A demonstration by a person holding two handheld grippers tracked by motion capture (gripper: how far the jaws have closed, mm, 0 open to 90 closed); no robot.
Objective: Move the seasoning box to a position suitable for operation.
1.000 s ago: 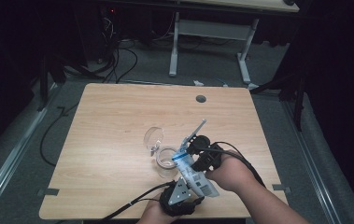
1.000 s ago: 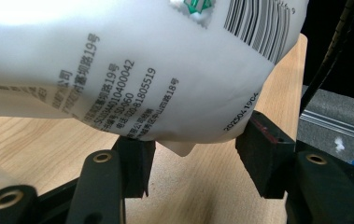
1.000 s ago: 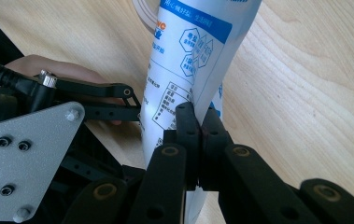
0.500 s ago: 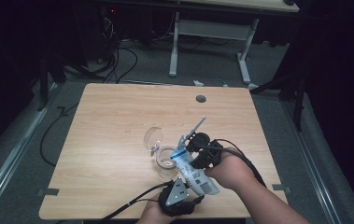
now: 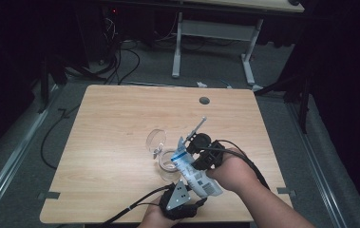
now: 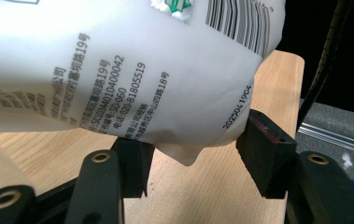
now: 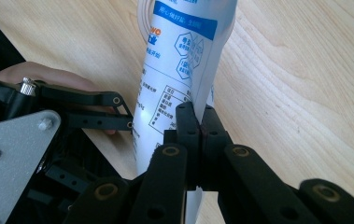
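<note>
1. White plastic pouch with blue label and black print (image 5: 193, 167) held tilted above light wooden table (image 5: 116, 123), near front edge, its upper end over clear glass cup (image 5: 169, 162).
2. Right gripper (image 7: 200, 122) pinched tight on pouch edge: black jaws pressed together, thin film squeezed between, blue label (image 7: 184, 16) further up the pouch.
3. In high view, right gripper (image 5: 191, 153) just right of the cup, right hand (image 5: 232, 170) behind it, black cable looping back along the forearm.
4. Left gripper (image 6: 191, 151) under pouch's bottom end (image 6: 118, 70): jaws narrowly apart, left one against the bulging film, right one at its lower corner; firm clamp or mere touch, cannot tell.
5. In high view, left gripper (image 5: 180, 199) at table's front edge, below the cup, grey three-cornered plate (image 5: 176, 195) on top, cable trailing off leftward.
6. In right gripper view, left gripper's plate and linkage (image 7: 48, 135) at lower left, a hand's fingers (image 7: 34, 77) behind.
7. Second clear glass piece (image 5: 156, 139), round, tipped on its side, touching the cup's far-left rim.
8. Thin grey rod (image 5: 195, 127) sticking up and away, beyond the cup, above right gripper.
9. Round dark cable hole (image 5: 204, 100) in table, well beyond the cup, near far edge.
</note>
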